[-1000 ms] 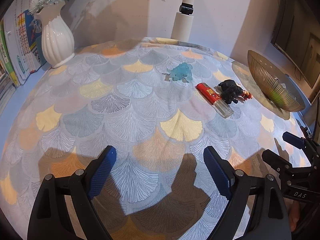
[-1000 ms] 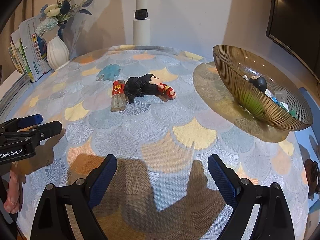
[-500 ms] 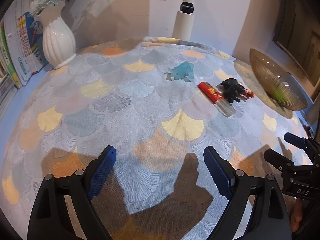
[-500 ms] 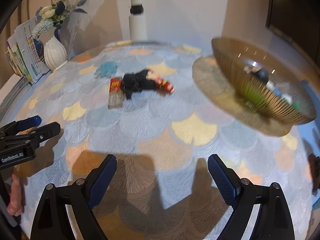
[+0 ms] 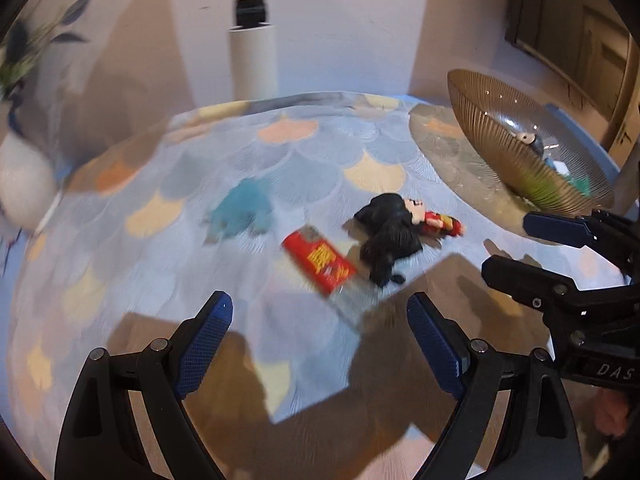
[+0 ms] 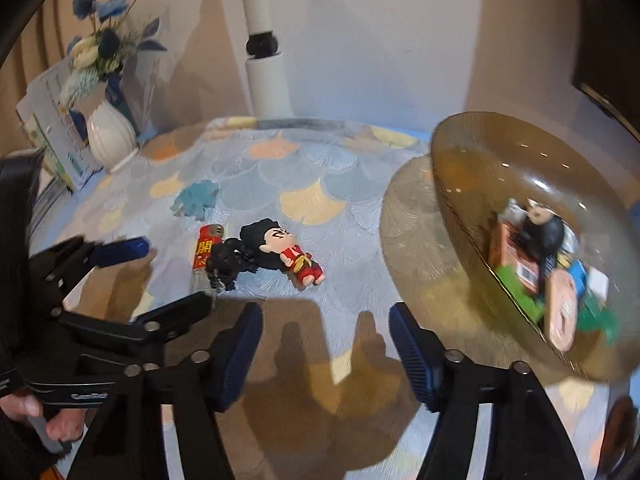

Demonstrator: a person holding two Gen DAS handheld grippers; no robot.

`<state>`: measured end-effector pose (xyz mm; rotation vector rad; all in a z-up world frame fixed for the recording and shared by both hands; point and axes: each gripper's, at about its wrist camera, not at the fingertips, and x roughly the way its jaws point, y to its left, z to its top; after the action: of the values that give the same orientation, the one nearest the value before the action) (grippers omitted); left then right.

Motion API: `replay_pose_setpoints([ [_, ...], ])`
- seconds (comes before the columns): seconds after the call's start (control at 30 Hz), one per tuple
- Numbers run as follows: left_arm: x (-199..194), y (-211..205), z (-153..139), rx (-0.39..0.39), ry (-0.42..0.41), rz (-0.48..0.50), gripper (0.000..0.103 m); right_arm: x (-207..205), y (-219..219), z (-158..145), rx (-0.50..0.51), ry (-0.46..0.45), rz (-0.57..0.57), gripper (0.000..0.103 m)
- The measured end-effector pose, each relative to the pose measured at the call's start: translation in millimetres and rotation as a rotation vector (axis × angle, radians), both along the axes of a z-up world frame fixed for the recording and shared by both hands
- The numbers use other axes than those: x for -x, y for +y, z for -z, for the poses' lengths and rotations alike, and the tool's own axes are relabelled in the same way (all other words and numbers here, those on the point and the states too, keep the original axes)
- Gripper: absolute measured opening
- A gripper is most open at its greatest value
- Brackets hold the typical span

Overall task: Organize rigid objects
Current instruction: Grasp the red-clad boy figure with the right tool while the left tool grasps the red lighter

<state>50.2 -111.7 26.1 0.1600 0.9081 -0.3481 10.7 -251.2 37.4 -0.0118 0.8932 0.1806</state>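
Observation:
On the fan-patterned cloth lie a red lighter [image 5: 320, 262] [image 6: 206, 248], a black figure [image 5: 390, 240] [image 6: 228, 260], a small doll in red [image 5: 438, 222] [image 6: 298, 258] and a blue toy animal [image 5: 240, 212] [image 6: 196, 198]. An amber glass bowl [image 5: 500, 148] [image 6: 472, 176] at the right holds several small items. My left gripper [image 5: 318, 320] [image 6: 156, 280] hangs open just short of the lighter. My right gripper [image 6: 326, 320] [image 5: 520, 250] is closing above bare cloth short of the doll, with nothing between its fingers.
A white vase of flowers [image 6: 110, 140] and upright booklets [image 6: 56, 136] stand at the back left. A white pole [image 6: 266, 76] rises behind the table. A dark frame [image 5: 580, 40] hangs at the right. A person's hand [image 6: 24, 408] grips the left tool.
Both grippers have moved forward toward the cluster of toys, which now look nearer. The left view has swung right, away from the vase. The right gripper's fingers have drawn closer together.

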Motion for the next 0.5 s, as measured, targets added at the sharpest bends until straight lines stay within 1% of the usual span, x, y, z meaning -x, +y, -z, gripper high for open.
replay_pose_setpoints([
  [0.1, -13, -5, 11, 0.001, 0.049, 0.007, 0.086, -10, -2, 6, -0.039, 0.007, -0.035, 0.064],
  [0.2, -12, 2, 11, -0.005, 0.029, 0.001, 0.075, -22, 4, 11, -0.061, 0.017, -0.068, 0.064],
  [0.27, -9, 11, 9, -0.016, 0.021, -0.007, 0.075, -28, 11, 15, -0.044, 0.022, -0.079, 0.064],
  [0.33, -9, 28, 9, -0.035, 0.016, -0.047, 0.075, -34, 19, 17, -0.029, 0.020, -0.094, 0.064],
  [0.43, -12, 50, 8, -0.008, 0.028, -0.075, 0.075, -43, 29, 22, -0.013, 0.022, -0.115, 0.064],
  [0.5, -16, 50, 7, -0.006, 0.031, -0.073, 0.075, -48, 32, 24, -0.012, 0.026, -0.121, 0.064],
])
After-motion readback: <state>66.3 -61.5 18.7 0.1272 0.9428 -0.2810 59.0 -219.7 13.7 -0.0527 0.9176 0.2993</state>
